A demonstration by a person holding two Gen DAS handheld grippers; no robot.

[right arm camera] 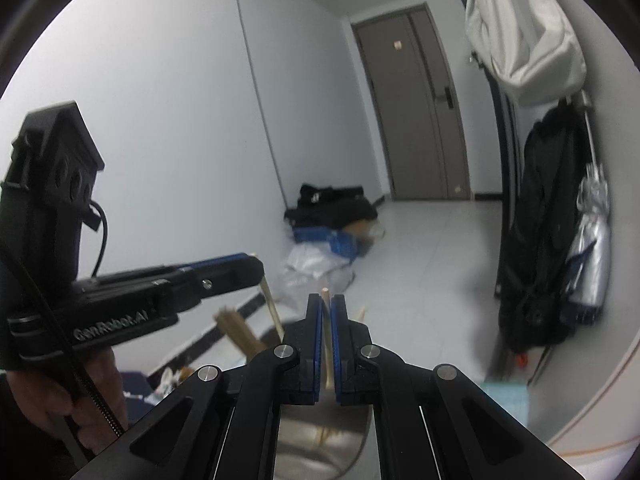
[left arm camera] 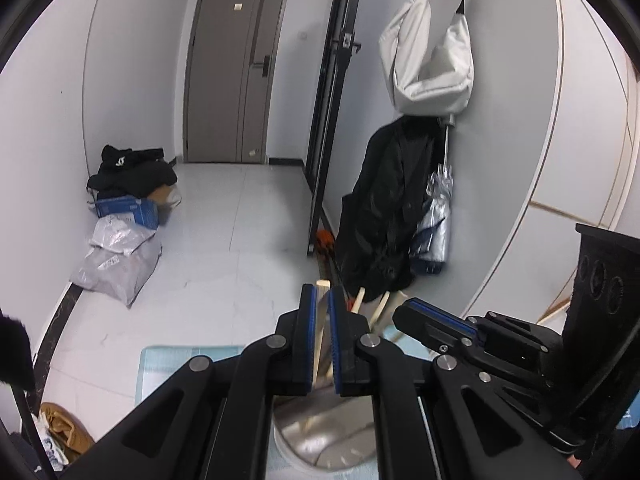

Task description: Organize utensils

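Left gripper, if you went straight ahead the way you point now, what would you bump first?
Probably nothing close. The left gripper, shut on a wooden chopstick, points out over open tiled floor. The floor comes first, though depth is hard to judge.

Dim, soft light (fisheye-warped edges)

A hallway corner with bags, coats and parcels along its walls.
A grey door (left arm camera: 236, 68) stood shut at the far end of the pale tiled floor (left arm camera: 224, 256). A white bag (left arm camera: 430, 56) hung on the right-hand wall above a black coat (left arm camera: 384, 208), with a folded silver umbrella (left arm camera: 438, 216) just beside the coat. By the left wall, dark clothes (left arm camera: 132, 172) lay heaped over a blue box (left arm camera: 128, 210), and grey plastic parcels (left arm camera: 116, 256) lay in front of it.
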